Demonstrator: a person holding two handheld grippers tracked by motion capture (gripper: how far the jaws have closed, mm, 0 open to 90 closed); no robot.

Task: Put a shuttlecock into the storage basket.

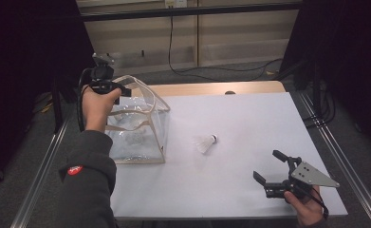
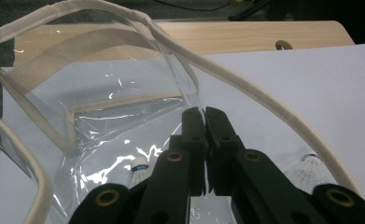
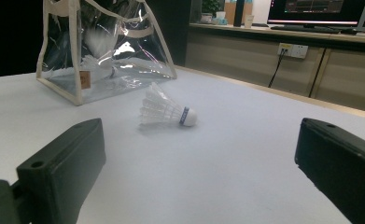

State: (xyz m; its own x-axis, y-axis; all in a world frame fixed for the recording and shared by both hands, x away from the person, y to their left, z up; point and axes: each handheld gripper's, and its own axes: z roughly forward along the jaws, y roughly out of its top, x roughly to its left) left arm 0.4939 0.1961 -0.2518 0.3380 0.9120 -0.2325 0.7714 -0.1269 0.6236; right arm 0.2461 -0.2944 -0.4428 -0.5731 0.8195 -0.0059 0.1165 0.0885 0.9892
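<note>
**Clear bag held up, shuttlecock loose on the sheet**

On the white worktop (image 1: 240, 142), a shuttlecock (image 1: 206, 143) lies on its side at the centre, just beside the clear plastic bag (image 1: 140, 128). Left tongs (image 2: 203, 114) are pinched together on the bag's transparent upper wall near its cream rim. Another shuttlecock (image 2: 138, 170) sits inside the bag. Right tongs (image 1: 271, 166) rest spread wide, empty, near the front edge.
</note>
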